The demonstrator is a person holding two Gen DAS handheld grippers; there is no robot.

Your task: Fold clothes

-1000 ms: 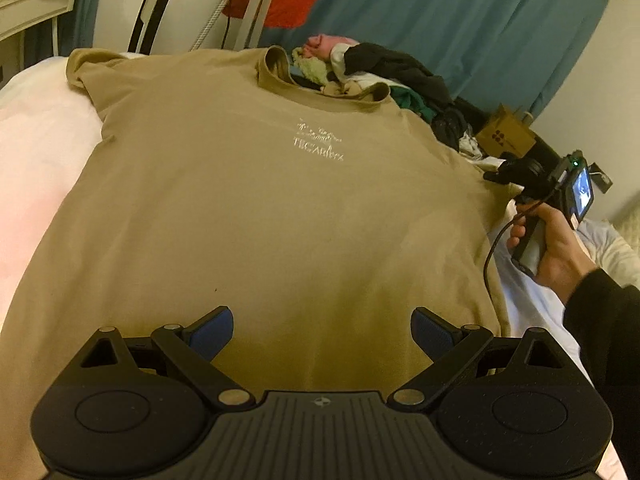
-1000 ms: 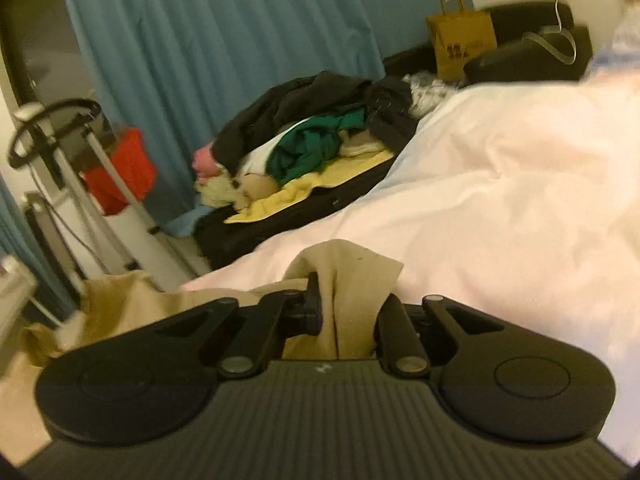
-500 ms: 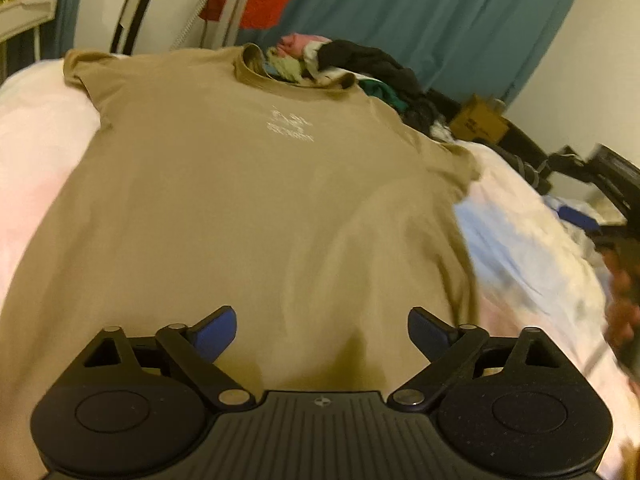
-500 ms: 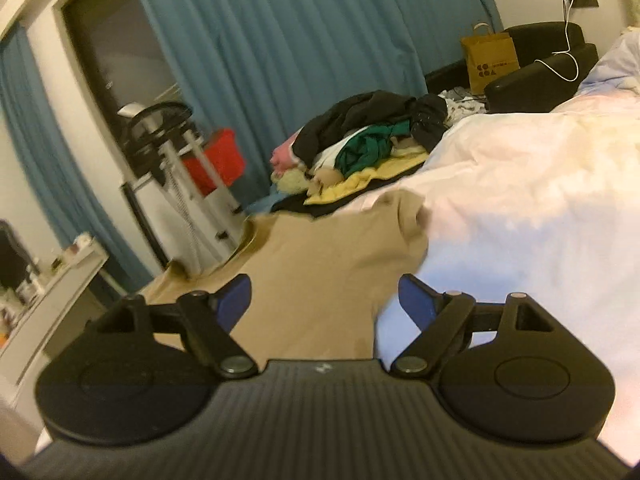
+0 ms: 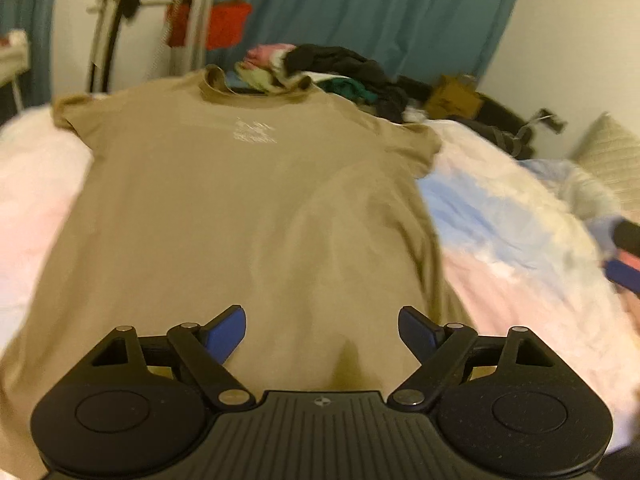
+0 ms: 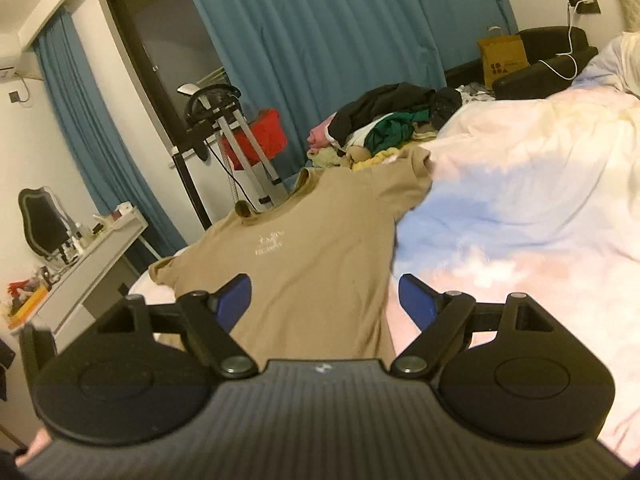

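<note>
Your tan T-shirt point(image 5: 248, 208) lies spread flat, front up, on the bed point(image 5: 520, 248), its collar at the far end and the white chest print facing you. Its sleeves reach out to either side, and its right edge meets the pastel duvet.

Beyond the collar, a heap of clothes point(image 6: 384, 124) sits piled together: black, green, pink and yellow pieces. What holds the heap you cannot make out. A brown paper bag point(image 6: 502, 60) stands further back by the blue curtain point(image 6: 320, 40); its contents are hidden.

Your left hand-held gripper point(image 5: 322, 330) hangs over the lower half of the shirt. Its jaws are closing, wide apart at this moment, with fabric below them but nothing pinched between the blue pads point(image 5: 226, 330).

Your right hand-held gripper point(image 6: 324, 300) is released, jaws spread wide and empty. It sits above the shirt's right edge, where tan cloth borders the duvet, and looks along the shirt toward the collar.
</note>
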